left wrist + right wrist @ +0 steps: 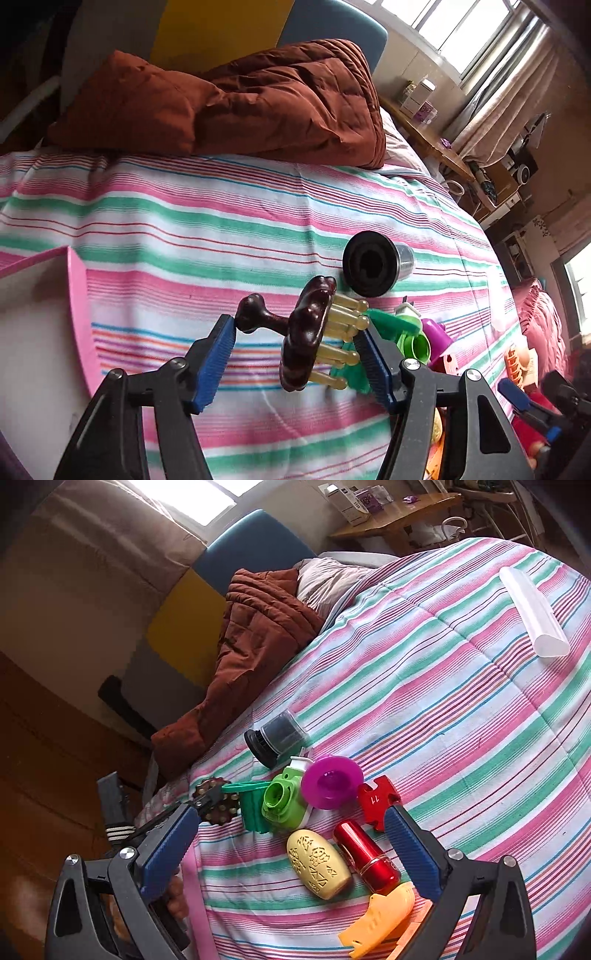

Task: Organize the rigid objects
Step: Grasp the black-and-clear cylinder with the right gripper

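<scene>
The left gripper [299, 350] has its blue ribbed fingers [216, 363] clenched on a dark brown wooden massager with yellowish knobs [306, 339], low in the frame's centre, its handle knob against the left finger. Behind it, a black-capped jar [371, 264] lies on the striped bed [184, 221]; a pink box [79, 314] sits at left. The right gripper [291, 845] is released, fingers apart over a yellow oval piece [319, 864] and red metal cylinder [365, 856].

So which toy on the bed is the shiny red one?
The red tube, lying on its side beside the yellow egg-shaped toy. It is glossy and round, unlike the flat, dull red piece marked 11 just above it.
</scene>
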Demonstrator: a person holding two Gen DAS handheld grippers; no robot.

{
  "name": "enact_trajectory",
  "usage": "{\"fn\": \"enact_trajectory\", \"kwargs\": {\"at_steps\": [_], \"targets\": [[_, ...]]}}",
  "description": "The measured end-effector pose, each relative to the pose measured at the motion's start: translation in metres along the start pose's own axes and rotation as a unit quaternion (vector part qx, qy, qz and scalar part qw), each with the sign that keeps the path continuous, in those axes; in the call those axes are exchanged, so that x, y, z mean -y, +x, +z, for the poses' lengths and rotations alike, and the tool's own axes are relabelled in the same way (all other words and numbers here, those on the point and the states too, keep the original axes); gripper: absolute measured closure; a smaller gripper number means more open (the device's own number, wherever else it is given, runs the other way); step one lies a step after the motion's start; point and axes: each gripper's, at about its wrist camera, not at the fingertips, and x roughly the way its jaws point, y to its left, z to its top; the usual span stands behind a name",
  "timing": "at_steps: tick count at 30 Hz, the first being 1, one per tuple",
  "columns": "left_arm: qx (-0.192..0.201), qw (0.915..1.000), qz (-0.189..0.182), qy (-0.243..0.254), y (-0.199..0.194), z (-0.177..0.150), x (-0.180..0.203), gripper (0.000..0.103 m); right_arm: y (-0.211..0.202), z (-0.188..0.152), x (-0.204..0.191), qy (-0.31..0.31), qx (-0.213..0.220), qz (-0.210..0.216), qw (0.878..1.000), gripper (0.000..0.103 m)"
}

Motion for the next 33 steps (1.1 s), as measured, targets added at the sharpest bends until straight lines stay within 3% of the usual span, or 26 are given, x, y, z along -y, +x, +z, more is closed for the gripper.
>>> {"fn": "enact_trajectory", "kwargs": {"at_steps": [6, 10, 16, 22, 23, 24, 25, 27, 33], "targets": [[0.033, 0.9986, 0.001, 0.040, -0.047, -0.031, 0.005, 0.037, 0.017, -0.006, -0.022, -0.070, -0.034, -0.055, 0.995, 0.001], [0.054, 0.9961, -0.002, 0.070, -0.075, -0.052, 0.012, 0.037, 0.040, 0.012, -0.052, -0.135, -0.045, -0.071, 0.987, 0.001], [0.070, 0.9955, -0.007, 0.064, -0.108, -0.077, 0.002, 0.037, 0.112, 0.044, -0.089, -0.237, -0.066, -0.140, 0.959, 0.002], [0.076, 0.9964, 0.001, 0.036, -0.128, -0.093, -0.018, 0.037, 0.186, 0.058, -0.095, -0.270, -0.127, -0.193, 0.935, 0.002], [0.077, 0.9964, 0.004, 0.034, -0.130, -0.095, -0.021, 0.037, 0.195, 0.057, -0.092, -0.269, -0.134, -0.202, 0.932, 0.008], [0.078, 0.9965, 0.006, 0.031, -0.131, -0.096, -0.023, 0.037, 0.200, 0.056, -0.091, -0.268, -0.136, -0.207, 0.931, 0.031], [0.078, 0.9965, 0.008, 0.027, -0.133, -0.097, -0.026, 0.037, 0.204, 0.055, -0.089, -0.270, -0.138, -0.215, 0.928, 0.037], [0.081, 0.9964, 0.015, 0.023, -0.136, -0.099, -0.031, 0.037, 0.202, 0.053, -0.087, -0.264, -0.132, -0.216, 0.931, 0.039], [0.087, 0.9957, 0.029, 0.013, -0.142, -0.107, -0.041, 0.037, 0.139, 0.037, -0.112, -0.297, -0.080, -0.151, 0.940, 0.039]]}}
